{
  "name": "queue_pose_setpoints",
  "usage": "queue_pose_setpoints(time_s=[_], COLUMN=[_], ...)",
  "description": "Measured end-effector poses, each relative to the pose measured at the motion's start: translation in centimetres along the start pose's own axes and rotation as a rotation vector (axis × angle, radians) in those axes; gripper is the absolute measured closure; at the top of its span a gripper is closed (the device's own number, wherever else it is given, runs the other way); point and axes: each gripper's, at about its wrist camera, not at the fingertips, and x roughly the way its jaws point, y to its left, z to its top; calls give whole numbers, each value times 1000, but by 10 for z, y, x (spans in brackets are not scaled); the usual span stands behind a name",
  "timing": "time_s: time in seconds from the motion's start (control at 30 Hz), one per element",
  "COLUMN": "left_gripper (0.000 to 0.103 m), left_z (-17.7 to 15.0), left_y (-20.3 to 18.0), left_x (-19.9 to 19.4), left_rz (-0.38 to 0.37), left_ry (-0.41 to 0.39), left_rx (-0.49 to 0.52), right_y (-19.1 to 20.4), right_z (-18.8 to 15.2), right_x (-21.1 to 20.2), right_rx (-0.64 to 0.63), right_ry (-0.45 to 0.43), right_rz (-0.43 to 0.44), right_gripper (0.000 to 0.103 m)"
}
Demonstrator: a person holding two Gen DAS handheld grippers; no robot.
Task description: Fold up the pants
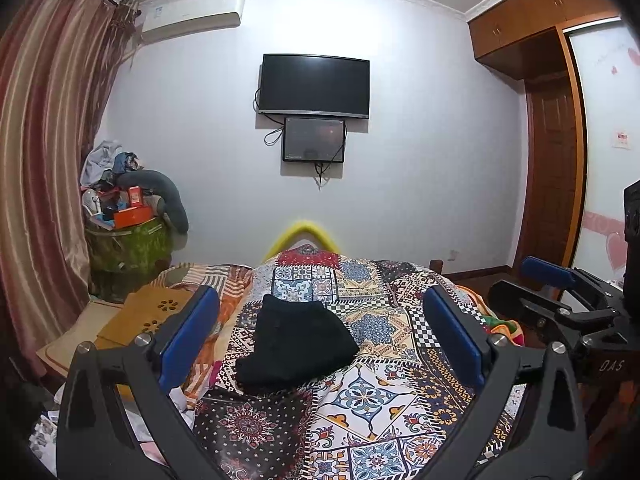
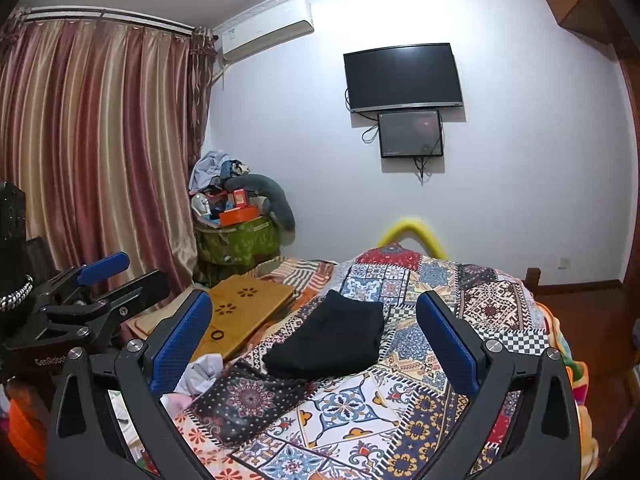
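Note:
The black pants [image 1: 294, 342] lie folded into a compact bundle on the patterned quilt [image 1: 372, 400]; they also show in the right wrist view [image 2: 330, 336]. My left gripper [image 1: 320, 332] is open and empty, held above the bed short of the pants. My right gripper [image 2: 314, 334] is open and empty too, likewise held back from the pants. Each gripper shows at the edge of the other's view: the right gripper [image 1: 560, 292] and the left gripper [image 2: 92, 284]. Neither touches the cloth.
A wooden lap board [image 2: 244, 312] lies on the bed left of the pants. Loose white cloth [image 2: 200, 372] sits at the near left. A green hamper [image 2: 236, 240] piled with boxes stands by the curtain [image 2: 100, 152]. A TV [image 1: 314, 84] hangs on the far wall.

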Motion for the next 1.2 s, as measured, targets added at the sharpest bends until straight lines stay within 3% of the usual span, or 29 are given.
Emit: queue_pose_setpoints(time_s=[1.2], left_gripper=[0], left_z=[0], left_y=[2], left_x=[4], left_rz=[-16], left_ry=[3], left_rx=[-5], right_y=[-5], right_z=[-1], right_x=[-3], right_rx=[20], right_ry=[-7], right_rz=[-8], right_gripper=[1])
